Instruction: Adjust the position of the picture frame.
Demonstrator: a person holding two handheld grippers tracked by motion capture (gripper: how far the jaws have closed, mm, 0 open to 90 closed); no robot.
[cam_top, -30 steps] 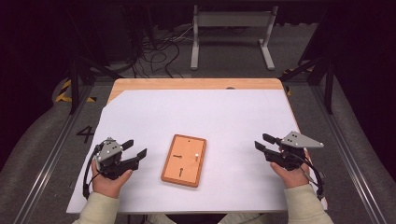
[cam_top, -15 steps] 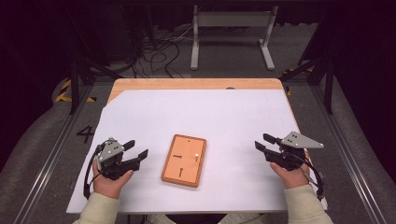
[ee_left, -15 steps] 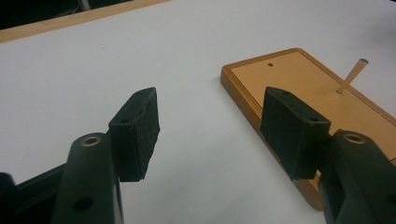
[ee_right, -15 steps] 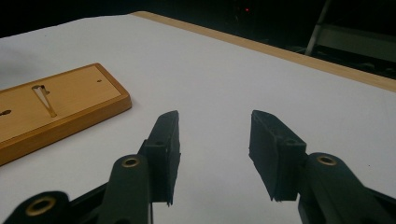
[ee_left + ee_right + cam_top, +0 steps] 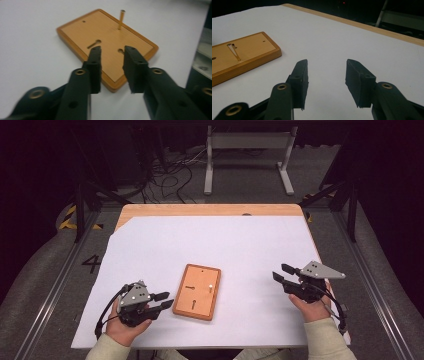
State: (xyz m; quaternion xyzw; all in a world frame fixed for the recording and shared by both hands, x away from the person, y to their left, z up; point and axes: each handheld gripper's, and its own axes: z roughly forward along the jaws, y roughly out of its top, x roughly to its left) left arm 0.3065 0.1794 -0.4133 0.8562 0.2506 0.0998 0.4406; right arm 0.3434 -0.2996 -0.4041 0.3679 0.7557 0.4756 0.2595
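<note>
the wooden board [image 5: 197, 291] lies flat on the white sheet [image 5: 215, 245] that covers the table [image 5: 210, 210], near the front edge and between the two hands. a thin peg [image 5: 121, 19] stands upright in the board, and two keyhole-shaped slots [image 5: 94, 44] are cut in its top. the left gripper [image 5: 161, 301] is just beside the left edge of the board; its jaws have just been closing, but a gap remains between them and nothing is inside, with the tips above the near corner of the board. the right gripper [image 5: 281, 273] rests well apart from the board on the right side, its jaws apart and empty over the sheet.
</note>
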